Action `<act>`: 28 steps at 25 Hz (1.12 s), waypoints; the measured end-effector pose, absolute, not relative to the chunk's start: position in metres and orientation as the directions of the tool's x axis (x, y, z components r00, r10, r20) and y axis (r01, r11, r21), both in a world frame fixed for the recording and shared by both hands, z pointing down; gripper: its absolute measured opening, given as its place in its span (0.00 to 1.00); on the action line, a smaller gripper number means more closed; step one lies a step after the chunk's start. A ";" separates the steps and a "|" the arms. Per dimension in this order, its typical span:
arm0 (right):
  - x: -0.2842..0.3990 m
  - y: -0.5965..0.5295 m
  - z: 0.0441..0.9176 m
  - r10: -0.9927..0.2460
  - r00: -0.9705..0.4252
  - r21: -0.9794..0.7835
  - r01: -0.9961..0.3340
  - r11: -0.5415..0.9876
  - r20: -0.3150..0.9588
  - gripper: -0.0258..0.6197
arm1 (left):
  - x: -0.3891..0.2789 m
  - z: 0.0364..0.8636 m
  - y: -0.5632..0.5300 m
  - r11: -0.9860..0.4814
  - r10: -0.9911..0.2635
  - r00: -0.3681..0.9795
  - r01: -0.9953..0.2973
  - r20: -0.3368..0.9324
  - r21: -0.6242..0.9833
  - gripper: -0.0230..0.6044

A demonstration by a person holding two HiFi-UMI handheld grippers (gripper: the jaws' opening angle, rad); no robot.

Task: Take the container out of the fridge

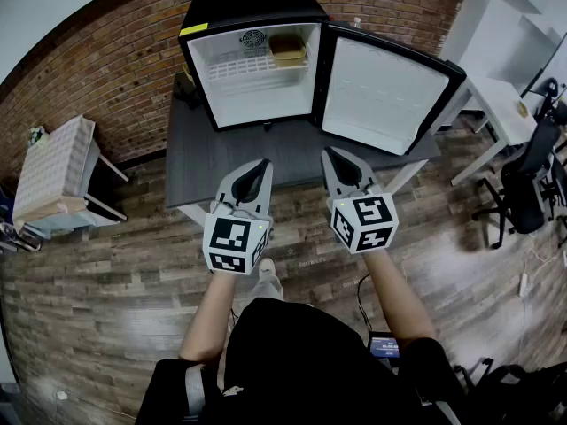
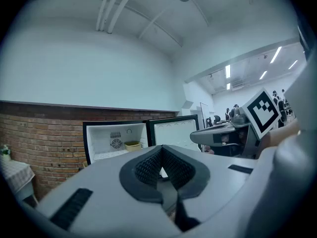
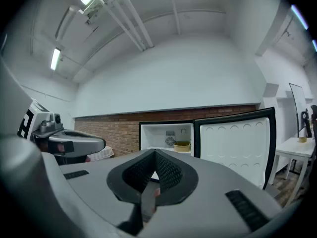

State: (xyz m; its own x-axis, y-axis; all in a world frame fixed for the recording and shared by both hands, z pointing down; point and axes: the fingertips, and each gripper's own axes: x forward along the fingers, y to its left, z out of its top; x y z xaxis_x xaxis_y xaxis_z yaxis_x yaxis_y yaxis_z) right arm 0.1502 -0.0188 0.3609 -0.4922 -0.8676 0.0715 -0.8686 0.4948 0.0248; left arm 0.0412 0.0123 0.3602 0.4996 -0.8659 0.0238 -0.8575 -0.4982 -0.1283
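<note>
Fridge (image 1: pixel 252 60) on the worktop (image 1: pixel 213 158) has its door open. Tan container (image 1: pixel 288 50) sits on the upper wire shelf (image 1: pixel 237 67), right side; contents not visible. Left gripper (image 1: pixel 261 165) and right gripper (image 1: pixel 330 156) are level, well short of it, jaws together, holding nothing. Reach, grasp and pull-out all remain.

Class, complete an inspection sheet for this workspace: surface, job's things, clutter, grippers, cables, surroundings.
Surface: dark grey table.
Job's things: black mini fridge, door open; yellowish container on its upper wire shelf.
Clutter: dark object left of fridge, too unclear to name.
Grippers: left gripper and right gripper both shut, empty, level.
Cables: black cable on wooden floor.
Surroundings: brick wall, cloth-covered side table, white desk, black office chair.
</note>
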 end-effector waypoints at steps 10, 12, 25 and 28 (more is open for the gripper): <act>0.139 -0.029 0.368 -0.844 -0.531 -0.014 -0.847 0.532 0.077 0.10 | 0.037 0.365 0.001 -0.504 -0.863 0.503 -0.855 0.037 -0.123 0.06; 0.137 -0.031 0.372 -0.841 -0.534 -0.007 -0.845 0.535 0.085 0.10 | 0.037 0.367 -0.002 -0.504 -0.863 0.503 -0.855 0.041 -0.121 0.06; 0.111 -0.099 0.378 -0.836 -0.535 0.015 -0.841 0.540 0.126 0.10 | 0.015 0.367 -0.072 -0.520 -0.854 0.518 -0.847 0.046 -0.110 0.06; 0.101 -0.123 0.374 -0.838 -0.530 0.012 -0.844 0.536 0.129 0.10 | 0.007 0.362 -0.097 -0.530 -0.848 0.528 -0.841 0.047 -0.110 0.06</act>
State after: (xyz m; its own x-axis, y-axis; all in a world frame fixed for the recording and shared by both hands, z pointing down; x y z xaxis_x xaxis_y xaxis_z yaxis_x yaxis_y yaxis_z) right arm 0.1010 -0.1231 0.3737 -0.5298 -0.8382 0.1294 -0.8444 0.5356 0.0125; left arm 0.0072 -0.0968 0.3620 0.5283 -0.8478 0.0472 -0.8409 -0.5300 -0.1097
